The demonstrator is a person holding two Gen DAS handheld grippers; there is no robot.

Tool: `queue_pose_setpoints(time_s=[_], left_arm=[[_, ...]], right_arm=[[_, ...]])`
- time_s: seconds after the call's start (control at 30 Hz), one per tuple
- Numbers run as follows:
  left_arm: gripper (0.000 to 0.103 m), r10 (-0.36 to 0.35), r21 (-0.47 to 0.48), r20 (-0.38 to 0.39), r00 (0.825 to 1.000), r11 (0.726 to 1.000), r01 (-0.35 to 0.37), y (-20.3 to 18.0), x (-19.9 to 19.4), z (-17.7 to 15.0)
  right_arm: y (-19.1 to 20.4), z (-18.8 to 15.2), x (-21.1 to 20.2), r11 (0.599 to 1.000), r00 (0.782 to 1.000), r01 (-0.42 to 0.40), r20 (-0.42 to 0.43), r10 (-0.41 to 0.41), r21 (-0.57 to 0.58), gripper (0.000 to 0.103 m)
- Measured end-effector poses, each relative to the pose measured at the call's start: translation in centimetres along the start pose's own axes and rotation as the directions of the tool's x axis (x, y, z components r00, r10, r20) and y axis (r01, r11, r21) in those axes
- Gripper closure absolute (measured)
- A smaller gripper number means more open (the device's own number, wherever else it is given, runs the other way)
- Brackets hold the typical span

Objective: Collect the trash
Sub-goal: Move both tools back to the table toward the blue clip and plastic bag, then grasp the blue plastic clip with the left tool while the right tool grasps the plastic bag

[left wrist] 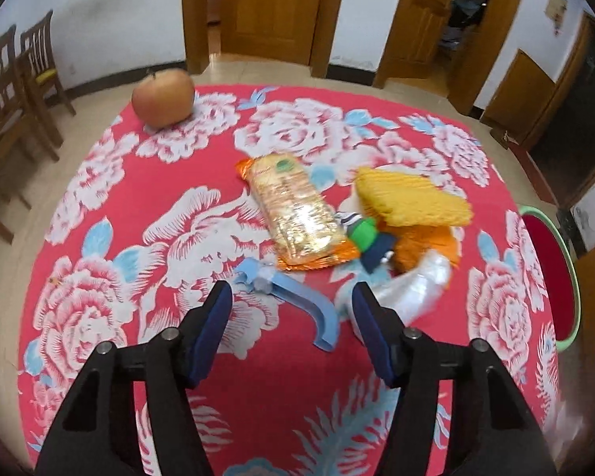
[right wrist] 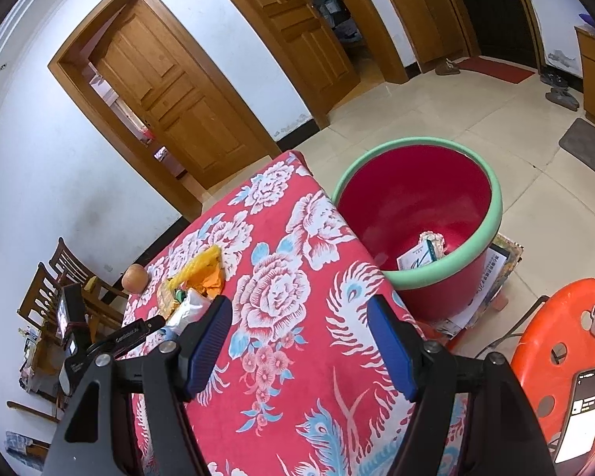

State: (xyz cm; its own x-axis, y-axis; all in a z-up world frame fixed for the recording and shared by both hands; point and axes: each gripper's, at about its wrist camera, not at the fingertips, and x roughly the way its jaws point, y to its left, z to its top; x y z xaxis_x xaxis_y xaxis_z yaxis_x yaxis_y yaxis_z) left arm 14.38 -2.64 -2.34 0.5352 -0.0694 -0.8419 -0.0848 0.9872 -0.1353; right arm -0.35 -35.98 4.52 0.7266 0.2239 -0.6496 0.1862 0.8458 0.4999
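My left gripper (left wrist: 293,297) is open and empty, just above a light blue plastic peeler (left wrist: 297,297) on the floral red tablecloth (left wrist: 139,238). Beyond it lie an orange cracker packet (left wrist: 297,214), a yellow noodle block on an orange wrapper (left wrist: 412,202), a clear plastic wrapper (left wrist: 412,289) and a small green and dark scrap (left wrist: 367,236). My right gripper (right wrist: 299,315) is open and empty above the table's right side. The red bin with a green rim (right wrist: 456,206) stands on the floor beside the table, with a paper carton (right wrist: 420,254) inside. The trash pile (right wrist: 194,281) shows at the left.
An apple (left wrist: 162,97) sits at the table's far left corner. Wooden chairs (left wrist: 16,91) stand left of the table. An orange plastic stool (right wrist: 567,357) with a phone (right wrist: 585,412) on it stands right of the bin. Wooden doors (left wrist: 273,8) line the far wall.
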Motion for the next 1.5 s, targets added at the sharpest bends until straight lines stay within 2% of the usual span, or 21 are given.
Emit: queue_pose_setpoints(time_s=[0.2, 0.33, 0.43, 0.67, 0.8, 0.9, 1.0, 1.17, 1.33, 1.5], left_arm=[[0.046, -0.009, -0.001, -0.038, 0.999, 1.0, 0.009, -0.1, 2.2, 0.4], [0.048, 0.019, 0.03, -0.023, 1.0, 0.999, -0.018, -0.5, 2.5, 0.3], [0.048, 0.049, 0.116, -0.012, 0.999, 0.992, -0.048, -1.2, 2.5, -0.3], [0.049, -0.016, 0.162, 0.014, 1.0, 0.987, 0.013, -0.4, 1.7, -1.3], [0.05, -0.022, 0.175, 0.033, 0.999, 0.984, 0.016, 0.5, 1.1, -1.8], [0.05, -0.038, 0.162, 0.044, 0.998, 0.986, 0.03, 1.7, 0.5, -1.7], [0.05, -0.054, 0.117, 0.062, 0.997, 0.992, 0.046, 3.4, 0.1, -1.2], [0.05, -0.082, 0.064, 0.081, 0.993, 0.995, 0.077, 5.5, -0.1, -0.7], [0.05, -0.105, 0.05, 0.128, 0.986, 0.994, 0.099, 6.8, -0.7, -0.8], [0.05, -0.154, 0.017, 0.135, 0.979, 0.988, 0.153, 7.9, -0.5, -1.0]], right_arm=[[-0.3, 0.0, 0.9, 1.0, 1.0, 0.011, -0.024, -0.011, 0.011, 0.03], [-0.1, 0.0, 1.3, 1.0, 0.999, 0.02, -0.036, -0.02, -0.002, 0.03], [0.1, 0.1, 1.3, 0.999, 0.998, 0.039, -0.038, -0.04, -0.015, 0.03], [1.5, 1.5, 0.3, 0.994, 0.995, 0.09, -0.038, -0.093, -0.064, 0.03], [2.5, 1.6, -0.2, 0.99, 0.993, 0.112, -0.038, -0.115, -0.08, 0.03], [3.8, 1.2, -0.1, 0.991, 0.994, 0.099, -0.038, -0.103, -0.094, 0.03], [5.5, 0.7, 0.6, 0.995, 0.997, 0.043, -0.059, -0.049, -0.095, 0.03], [8.8, -0.8, 3.6, 0.992, 0.996, 0.017, -0.081, -0.027, -0.129, 0.03], [11.5, -2.0, 7.4, 0.99, 0.993, 0.044, -0.103, -0.058, -0.131, 0.03], [14.2, -3.2, 11.2, 0.984, 0.988, 0.055, -0.134, -0.078, -0.167, 0.03]])
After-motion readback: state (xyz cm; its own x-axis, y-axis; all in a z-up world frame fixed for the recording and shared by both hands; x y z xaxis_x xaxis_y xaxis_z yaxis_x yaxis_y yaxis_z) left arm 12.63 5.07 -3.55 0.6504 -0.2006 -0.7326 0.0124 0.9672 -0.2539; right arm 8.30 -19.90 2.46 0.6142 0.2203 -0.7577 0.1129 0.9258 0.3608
